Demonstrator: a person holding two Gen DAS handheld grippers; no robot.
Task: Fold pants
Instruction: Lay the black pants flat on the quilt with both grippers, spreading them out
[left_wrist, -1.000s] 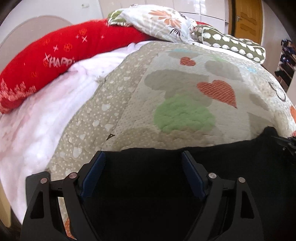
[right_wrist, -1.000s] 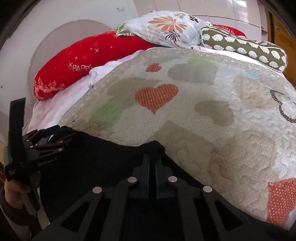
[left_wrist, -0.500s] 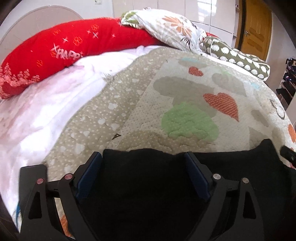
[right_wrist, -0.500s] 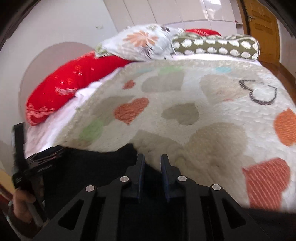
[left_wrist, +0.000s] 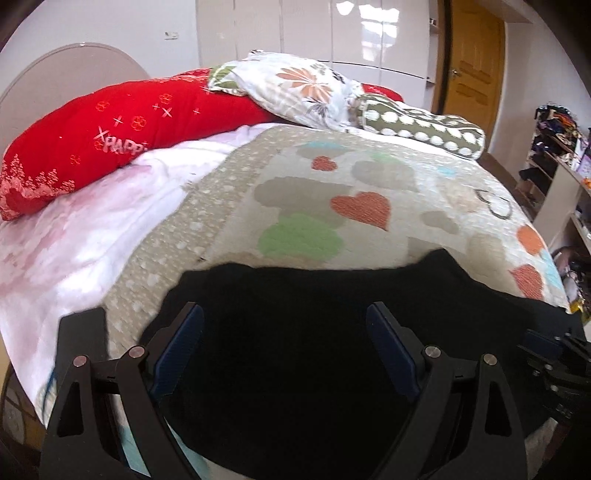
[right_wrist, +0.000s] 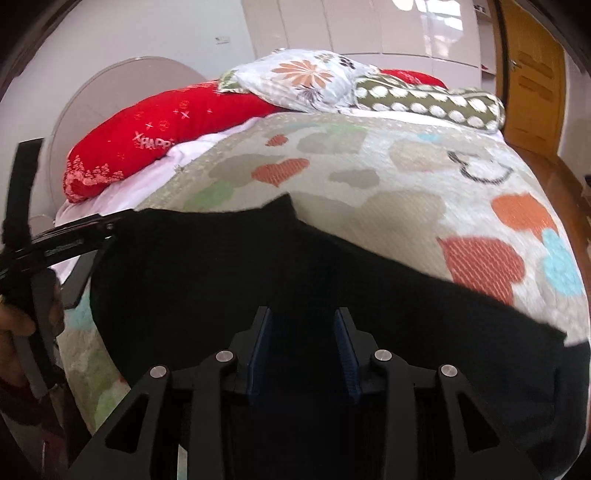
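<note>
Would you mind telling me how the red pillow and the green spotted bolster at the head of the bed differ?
The red pillow is plain red with pale stitched lettering and snowflakes; the green spotted bolster is olive with white spots. The red pillow lies on the left, partly under the floral pillow; the green spotted bolster lies on the right, beside that pillow. The red pillow looks bulkier, the green spotted bolster slimmer. Both are long and lie across the head of the bed.
</note>
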